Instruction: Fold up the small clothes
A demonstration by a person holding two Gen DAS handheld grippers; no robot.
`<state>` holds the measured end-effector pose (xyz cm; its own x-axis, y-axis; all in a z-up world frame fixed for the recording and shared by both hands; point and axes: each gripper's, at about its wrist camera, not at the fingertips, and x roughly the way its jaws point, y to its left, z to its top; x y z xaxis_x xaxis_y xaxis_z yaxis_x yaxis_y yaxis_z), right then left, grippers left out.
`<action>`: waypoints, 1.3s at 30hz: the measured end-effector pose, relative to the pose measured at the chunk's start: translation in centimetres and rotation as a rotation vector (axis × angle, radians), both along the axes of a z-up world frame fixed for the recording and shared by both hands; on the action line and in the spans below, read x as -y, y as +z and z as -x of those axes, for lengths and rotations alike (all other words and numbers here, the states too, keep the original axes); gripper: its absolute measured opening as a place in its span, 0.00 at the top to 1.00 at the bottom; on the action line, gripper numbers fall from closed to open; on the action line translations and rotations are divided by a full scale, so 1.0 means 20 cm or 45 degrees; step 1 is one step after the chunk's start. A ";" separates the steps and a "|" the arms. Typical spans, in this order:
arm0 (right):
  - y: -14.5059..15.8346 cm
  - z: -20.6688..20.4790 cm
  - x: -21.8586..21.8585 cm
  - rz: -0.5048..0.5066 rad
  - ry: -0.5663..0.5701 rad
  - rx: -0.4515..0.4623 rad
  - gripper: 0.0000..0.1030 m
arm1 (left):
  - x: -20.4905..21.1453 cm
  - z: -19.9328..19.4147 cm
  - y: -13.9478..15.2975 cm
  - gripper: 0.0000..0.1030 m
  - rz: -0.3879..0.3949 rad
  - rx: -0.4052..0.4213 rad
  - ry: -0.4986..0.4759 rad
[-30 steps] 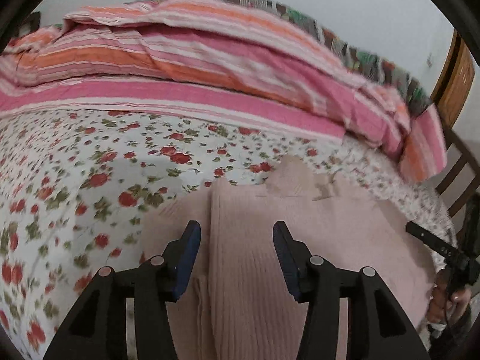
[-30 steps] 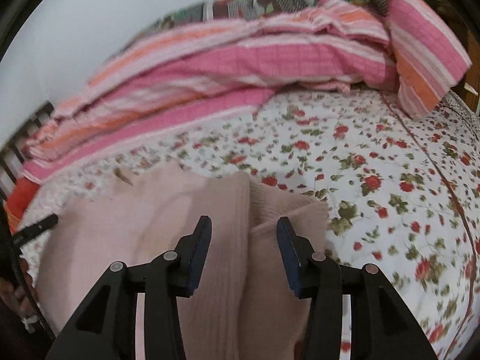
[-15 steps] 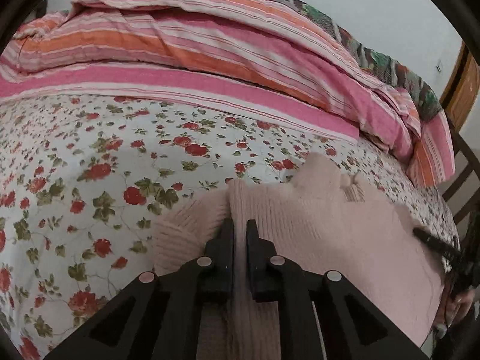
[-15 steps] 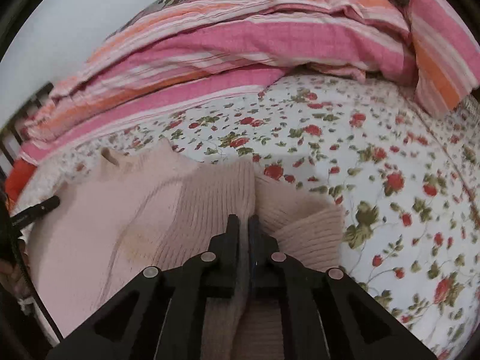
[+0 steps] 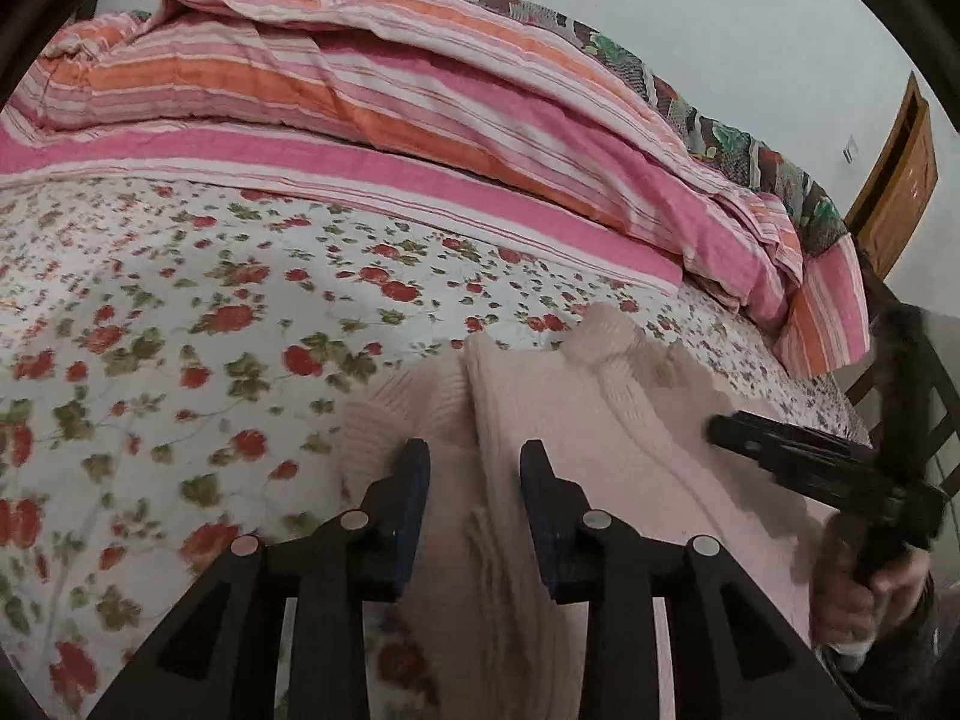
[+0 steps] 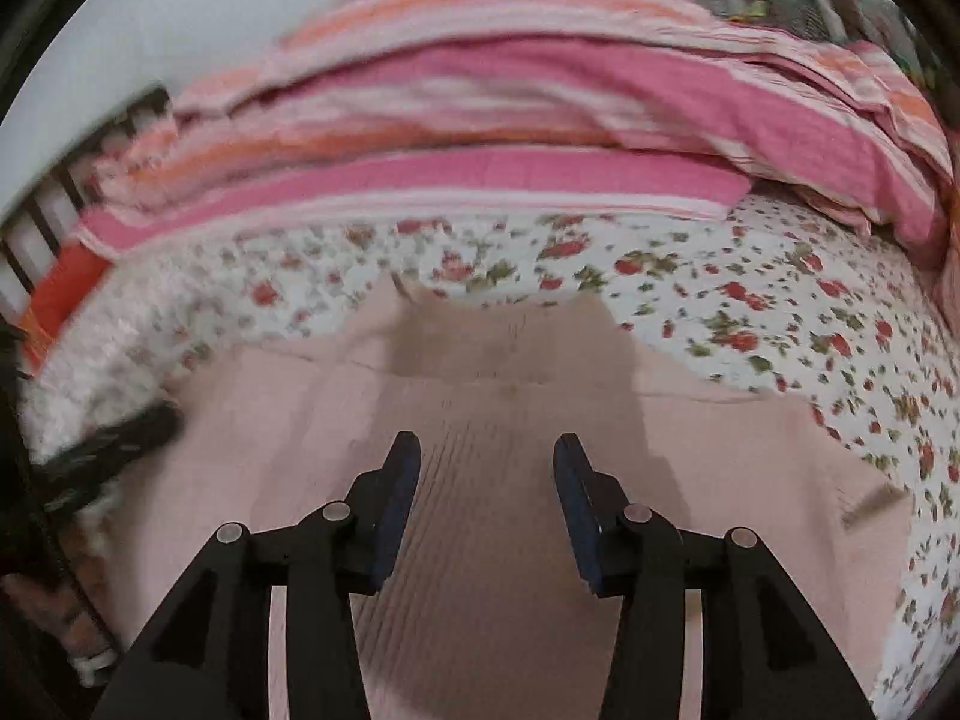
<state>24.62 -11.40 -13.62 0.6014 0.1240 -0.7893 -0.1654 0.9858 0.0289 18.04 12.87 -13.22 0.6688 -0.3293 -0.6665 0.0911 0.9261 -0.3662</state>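
Left wrist: floral bedsheet (image 5: pixel 180 312), striped quilt (image 5: pixel 420 108); both claws spread above pink sweater (image 5: pixel 600 420).

Floral bed (image 5: pixel 180 300), wooden door (image 5: pixel 897 192) (pale wall (image 5: pixel 720 12))

Floral bedsheet (image 5: pixel 180 312), striped pink-orange quilt (image 5: pixel 372 96) bunched along the wall (patterned blanket (image 5: pixel 738 150) behind), wooden door (image 5: pixel 900 180)

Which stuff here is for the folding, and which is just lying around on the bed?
For the folding:
pink sweater
left tool, open
right tool, open

Just lying about:
striped quilt
flowery bedsheet
wooden door
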 end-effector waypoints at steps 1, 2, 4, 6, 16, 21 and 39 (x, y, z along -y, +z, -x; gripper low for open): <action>-0.04 -0.03 -0.02 0.028 -0.019 -0.021 0.56 | -0.01 0.01 0.01 0.71 -0.009 0.002 -0.002; -0.05 -0.05 -0.03 0.037 -0.034 -0.028 0.56 | -0.01 0.02 0.01 0.71 -0.015 0.004 -0.003; -0.08 -0.08 -0.03 0.057 -0.057 -0.030 0.56 | -0.03 0.04 0.02 0.71 -0.027 0.011 0.006; -0.09 -0.11 -0.04 0.064 -0.073 -0.048 0.56 | -0.04 0.05 0.03 0.71 -0.055 0.015 0.032; -0.10 -0.07 -0.06 0.097 -0.087 -0.005 0.55 | -0.08 0.15 0.00 0.47 -0.104 0.007 0.102; -0.06 0.03 -0.07 0.083 -0.080 0.002 0.55 | -0.08 0.24 0.02 0.42 -0.121 0.033 0.094; -0.02 0.61 -0.04 0.033 -0.010 0.132 0.55 | -0.08 0.66 -0.05 0.44 0.177 0.029 -0.079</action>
